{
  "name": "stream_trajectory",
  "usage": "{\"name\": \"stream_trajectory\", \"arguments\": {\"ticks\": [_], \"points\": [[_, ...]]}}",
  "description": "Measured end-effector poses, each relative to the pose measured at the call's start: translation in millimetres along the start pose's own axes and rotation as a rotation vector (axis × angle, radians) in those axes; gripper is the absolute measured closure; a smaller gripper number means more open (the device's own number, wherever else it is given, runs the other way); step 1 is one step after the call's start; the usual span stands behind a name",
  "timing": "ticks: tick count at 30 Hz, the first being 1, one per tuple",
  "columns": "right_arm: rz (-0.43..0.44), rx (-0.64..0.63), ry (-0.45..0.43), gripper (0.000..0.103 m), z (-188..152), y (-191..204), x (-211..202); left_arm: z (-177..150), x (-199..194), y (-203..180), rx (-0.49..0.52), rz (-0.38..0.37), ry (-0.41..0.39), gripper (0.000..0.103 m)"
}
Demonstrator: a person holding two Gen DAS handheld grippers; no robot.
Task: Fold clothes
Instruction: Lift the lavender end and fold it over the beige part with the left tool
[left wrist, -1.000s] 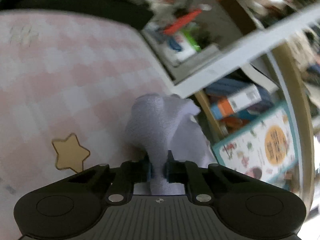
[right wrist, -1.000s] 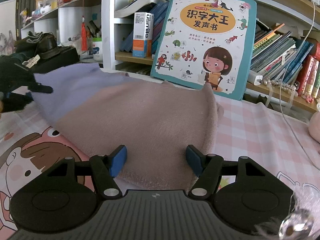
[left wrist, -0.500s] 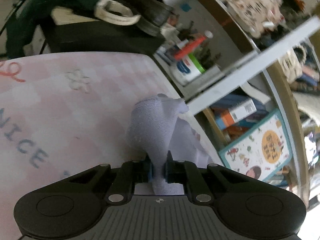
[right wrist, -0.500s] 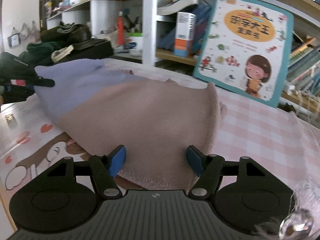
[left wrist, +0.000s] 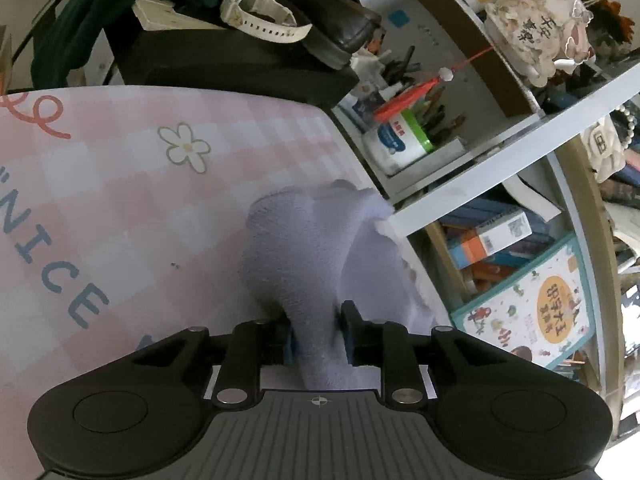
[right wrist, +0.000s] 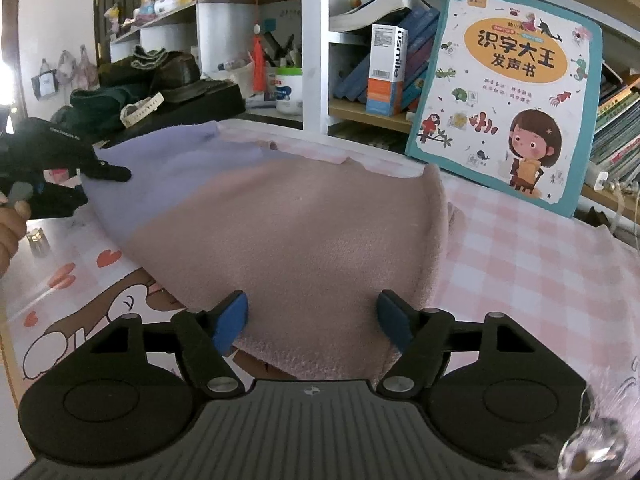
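Note:
A soft two-colour garment lies stretched over the pink checked table cover [right wrist: 540, 264]; its pinkish-beige part [right wrist: 304, 232] is near me and its lavender part [right wrist: 160, 168] runs to the left. My left gripper [left wrist: 318, 336] is shut on a bunched lavender end [left wrist: 312, 248]. In the right wrist view that left gripper [right wrist: 100, 172] appears at the far left, gripping the lavender edge, with a person's hand [right wrist: 8, 232] behind it. My right gripper [right wrist: 312, 318] is open, its blue pads [right wrist: 230, 316] standing either side of the beige hem without pinching it.
A bookshelf [right wrist: 316, 40] stands along the table's far edge, with a teal children's book [right wrist: 508, 92] leaning on it. A black box [left wrist: 224, 60] carrying a shoe and a white watch sits at the far left corner. A small metal object [right wrist: 38, 242] rests on the table cover.
The left view has swung up and away, now showing more table, the black box and the shelves, the lavender end still clamped. The right view has turned left; its jaws stay open.

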State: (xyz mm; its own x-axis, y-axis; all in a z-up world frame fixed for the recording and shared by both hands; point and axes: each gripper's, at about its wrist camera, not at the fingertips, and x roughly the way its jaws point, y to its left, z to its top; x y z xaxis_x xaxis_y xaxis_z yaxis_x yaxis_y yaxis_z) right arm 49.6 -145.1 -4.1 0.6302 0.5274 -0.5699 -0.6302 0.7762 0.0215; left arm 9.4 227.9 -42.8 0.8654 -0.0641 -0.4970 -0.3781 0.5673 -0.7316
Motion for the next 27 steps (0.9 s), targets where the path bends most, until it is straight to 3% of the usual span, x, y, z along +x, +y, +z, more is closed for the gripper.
{"name": "stream_trajectory", "arguments": {"ticks": [7, 11, 19, 27], "points": [[0.049, 0.057, -0.012, 0.034, 7.4, -16.8, -5.3, -1.4, 0.4, -1.9, 0.038, 0.004, -0.012, 0.083], [0.036, 0.072, -0.018, 0.035, 14.4, -32.8, -2.8, 0.0, 0.4, 1.0, 0.024, -0.006, -0.006, 0.083], [0.022, 0.100, -0.007, 0.067, 18.3, -61.2, 7.9, 1.1, 0.9, 6.7, -0.012, -0.032, 0.000, 0.083], [0.073, 0.202, -0.037, 0.070, 4.0, -76.3, 11.9, -2.8, 0.4, 2.2, 0.022, -0.027, -0.020, 0.088]]}}
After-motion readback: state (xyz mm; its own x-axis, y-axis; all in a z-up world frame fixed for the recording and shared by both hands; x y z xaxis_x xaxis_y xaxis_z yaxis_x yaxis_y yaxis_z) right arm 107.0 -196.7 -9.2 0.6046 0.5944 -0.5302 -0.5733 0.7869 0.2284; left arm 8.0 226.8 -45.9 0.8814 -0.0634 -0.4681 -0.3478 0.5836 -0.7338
